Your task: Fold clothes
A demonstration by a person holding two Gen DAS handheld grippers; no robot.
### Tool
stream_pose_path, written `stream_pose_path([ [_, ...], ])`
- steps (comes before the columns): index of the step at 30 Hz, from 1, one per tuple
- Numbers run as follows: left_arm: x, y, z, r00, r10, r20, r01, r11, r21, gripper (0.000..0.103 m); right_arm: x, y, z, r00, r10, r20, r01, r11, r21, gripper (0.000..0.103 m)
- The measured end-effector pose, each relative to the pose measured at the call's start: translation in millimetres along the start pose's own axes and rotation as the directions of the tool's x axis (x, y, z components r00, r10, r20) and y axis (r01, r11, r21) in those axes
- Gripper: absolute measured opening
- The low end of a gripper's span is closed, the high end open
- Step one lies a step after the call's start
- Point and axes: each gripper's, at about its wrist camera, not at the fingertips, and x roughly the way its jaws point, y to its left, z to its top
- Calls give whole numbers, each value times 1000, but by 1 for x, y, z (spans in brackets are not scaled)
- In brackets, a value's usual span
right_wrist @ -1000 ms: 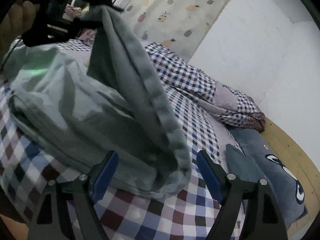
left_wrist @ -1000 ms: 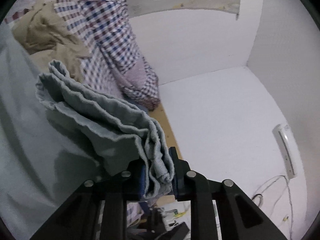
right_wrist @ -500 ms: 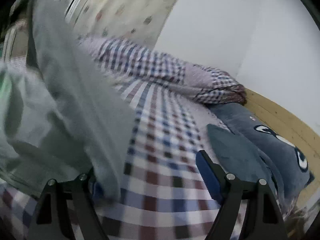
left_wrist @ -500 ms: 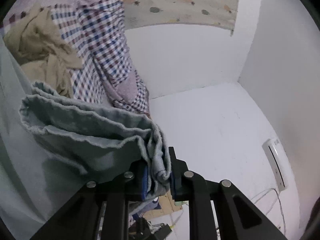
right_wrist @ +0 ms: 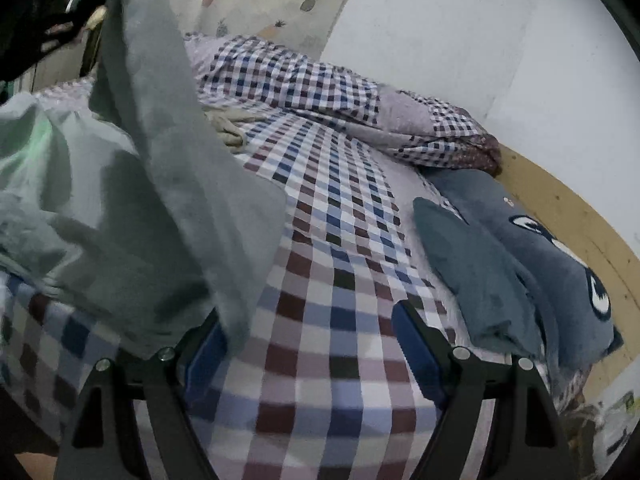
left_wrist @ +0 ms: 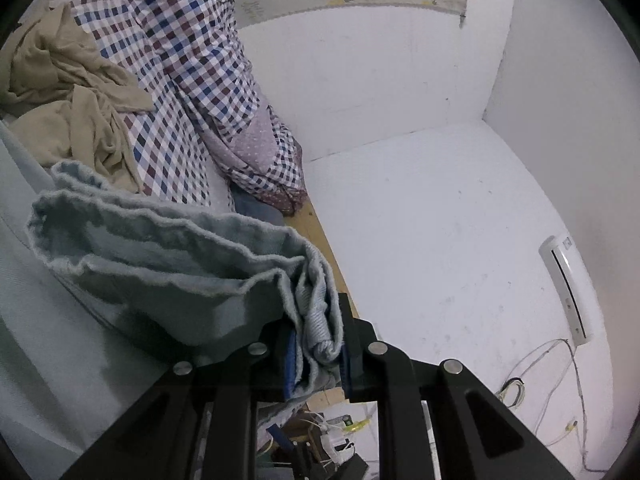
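My left gripper (left_wrist: pixel 316 344) is shut on a bunched ribbed hem of a pale grey-blue garment (left_wrist: pixel 160 264) and holds it up in the air. In the right wrist view the same garment (right_wrist: pixel 160 184) hangs from the upper left and drapes down onto the checked bed sheet (right_wrist: pixel 340 288). My right gripper (right_wrist: pixel 310 344) is open and empty, low over the sheet. The garment's lower edge hangs in front of its left finger (right_wrist: pixel 200 356).
A beige garment (left_wrist: pixel 68 96) lies crumpled on the bed. A checked duvet (right_wrist: pixel 340 96) is heaped against the white wall. A dark blue plush pillow (right_wrist: pixel 520 264) lies along the wooden bed frame (right_wrist: pixel 568 216) on the right.
My right gripper has swung right, away from the garment's folds, and now faces the bare sheet and pillow. My left gripper still holds the hem, with its view shifted slightly.
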Motion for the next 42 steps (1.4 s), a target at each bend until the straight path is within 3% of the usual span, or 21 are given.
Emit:
stream_pose_path([
  [8, -30, -9, -17, 998, 60, -21, -60, 998, 30, 16, 21, 17, 12, 999, 23, 26, -22, 1000, -13, 84],
  [11, -52, 2, -23, 991, 135, 0, -135, 991, 6, 16, 29, 23, 17, 999, 31, 35, -30, 999, -18, 83],
  [12, -60, 9, -26, 986, 168, -1, -168, 986, -12, 16, 32, 25, 19, 999, 34, 38, -33, 999, -20, 77],
  [14, -72, 23, -35, 972, 234, -14, -235, 971, -40, 16, 42, 12, 9, 999, 49, -14, -49, 999, 13, 64],
  [15, -77, 29, -41, 963, 269, -18, -269, 962, -47, 16, 46, 2, 2, 995, 91, -39, -89, 995, 50, 62],
  [17, -87, 41, -51, 941, 337, -34, -339, 939, -67, 16, 44, 1, -3, 993, 100, -66, -98, 995, 35, 62],
  [22, -104, 85, -74, 850, 507, -147, -525, 837, -151, 16, 15, 17, -1, 987, 114, -111, -129, 982, -138, 64],
  [24, -104, 89, -78, 840, 518, -163, -539, 830, -143, 16, 0, 18, -1, 981, 146, -125, -169, 966, -198, 69],
  [26, -105, 88, -80, 843, 512, -164, -534, 834, -137, 16, -19, 20, -1, 974, 192, -123, -218, 942, -256, 72],
  [32, -105, 78, -85, 847, 512, -142, -528, 840, -126, 16, -73, 43, 27, 929, 367, -46, -359, 863, -357, 83],
  [38, -95, 84, -85, 831, 540, -132, -555, 819, -146, 16, -43, 63, 125, 828, 552, -97, -560, 812, -163, 85],
  [40, -94, 85, -85, 831, 540, -134, -556, 817, -150, 16, -25, 83, 164, 807, 578, -120, -590, 797, -129, 85],
  [42, -92, 87, -83, 832, 537, -137, -554, 817, -159, 16, 5, 111, 191, 772, 604, -198, -628, 773, -88, 85],
])
